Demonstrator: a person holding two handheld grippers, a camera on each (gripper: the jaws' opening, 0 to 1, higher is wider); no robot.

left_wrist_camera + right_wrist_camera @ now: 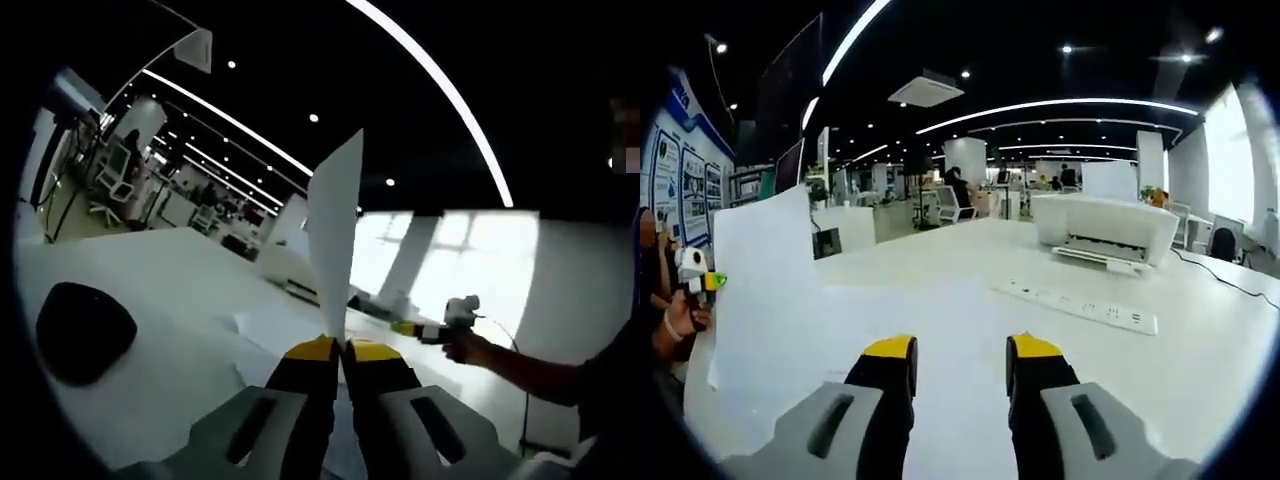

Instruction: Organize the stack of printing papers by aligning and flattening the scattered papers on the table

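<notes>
While the left tongs (343, 347) are pinching one sheet of paper (333, 230) upright by its lower edge above the tabletop (170, 270), we are holding the right tongs (960, 350) spread and empty. We are judging the sheet light, limp and crease-prone; edge grips suit it.

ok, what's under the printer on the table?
The printer sits directly on the white table, nothing visible beneath it. A power strip lies in front. Whatever is under its base is covered.
</notes>
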